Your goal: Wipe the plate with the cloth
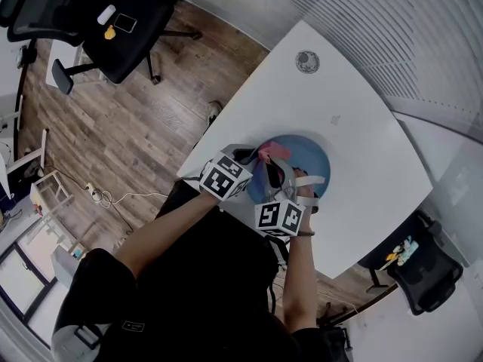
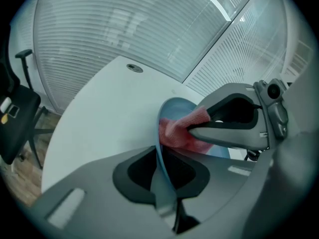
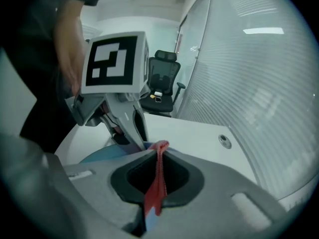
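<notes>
Jaws shut: left hand-held gripper (image 2: pixel 160 180) on plate (image 1: pixel 311 154), right hand-held gripper (image 3: pixel 157 176) on cloth (image 2: pixel 177 131).

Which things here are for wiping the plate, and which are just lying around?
For the job: plate, cloth, left hand-held gripper, right hand-held gripper.
Lying about: black chair, second chair, floor cable.
</notes>
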The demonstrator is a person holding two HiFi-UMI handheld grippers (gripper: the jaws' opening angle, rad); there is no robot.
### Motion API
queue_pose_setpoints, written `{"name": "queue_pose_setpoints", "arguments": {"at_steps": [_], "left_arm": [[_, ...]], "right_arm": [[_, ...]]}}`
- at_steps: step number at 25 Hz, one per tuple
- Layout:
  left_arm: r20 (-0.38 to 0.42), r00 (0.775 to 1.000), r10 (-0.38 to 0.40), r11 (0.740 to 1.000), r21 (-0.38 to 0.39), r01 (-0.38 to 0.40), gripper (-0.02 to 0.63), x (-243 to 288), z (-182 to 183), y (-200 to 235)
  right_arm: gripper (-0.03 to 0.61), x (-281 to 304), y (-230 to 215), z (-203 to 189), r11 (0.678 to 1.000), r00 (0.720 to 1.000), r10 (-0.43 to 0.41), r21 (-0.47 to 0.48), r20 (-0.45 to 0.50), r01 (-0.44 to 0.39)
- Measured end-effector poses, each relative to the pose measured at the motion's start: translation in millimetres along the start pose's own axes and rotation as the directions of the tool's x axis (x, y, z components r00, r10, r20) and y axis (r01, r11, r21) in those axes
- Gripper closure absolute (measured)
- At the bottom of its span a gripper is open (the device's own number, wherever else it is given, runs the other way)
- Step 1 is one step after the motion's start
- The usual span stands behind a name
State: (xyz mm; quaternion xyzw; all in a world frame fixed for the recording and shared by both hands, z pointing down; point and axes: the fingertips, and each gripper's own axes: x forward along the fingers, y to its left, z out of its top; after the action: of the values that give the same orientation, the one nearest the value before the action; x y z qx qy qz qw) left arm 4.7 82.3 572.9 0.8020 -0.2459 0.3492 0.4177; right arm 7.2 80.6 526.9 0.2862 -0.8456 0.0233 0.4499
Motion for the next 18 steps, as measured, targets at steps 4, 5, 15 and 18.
{"name": "queue_pose_setpoints", "arguments": {"at_steps": [4,5,15,18], "left_arm": [[-0.009,1.000,-0.010,1.000,0.020,0.010,0.577,1.3,-1.8,-9.6],[-0.013,1.000,-0.011,1.000,0.024,0.011,0.577,2.2,-2.7,-11.3],[-0.011,1.000,-0.008,0.998,0.055,0.009,0.575,3.5,-5.5,-9.9],[-0.016,1.000,-0.007,0.998,0.066,0.008,0.575,3.2,-6.8,-9.4]], "right_arm": [[0.567,14.5,9.7,-5.0,0.998,0.999,0.034,-0.043,-0.034,-0.036],[0.566,16.8,10.1,-6.6,0.998,0.999,0.033,-0.054,-0.044,-0.035],[0.566,33.1,5.4,-21.2,0.998,0.995,-0.003,-0.066,-0.096,-0.003],[0.566,34.7,2.7,-25.2,0.999,0.994,-0.009,-0.041,-0.113,0.004]]}}
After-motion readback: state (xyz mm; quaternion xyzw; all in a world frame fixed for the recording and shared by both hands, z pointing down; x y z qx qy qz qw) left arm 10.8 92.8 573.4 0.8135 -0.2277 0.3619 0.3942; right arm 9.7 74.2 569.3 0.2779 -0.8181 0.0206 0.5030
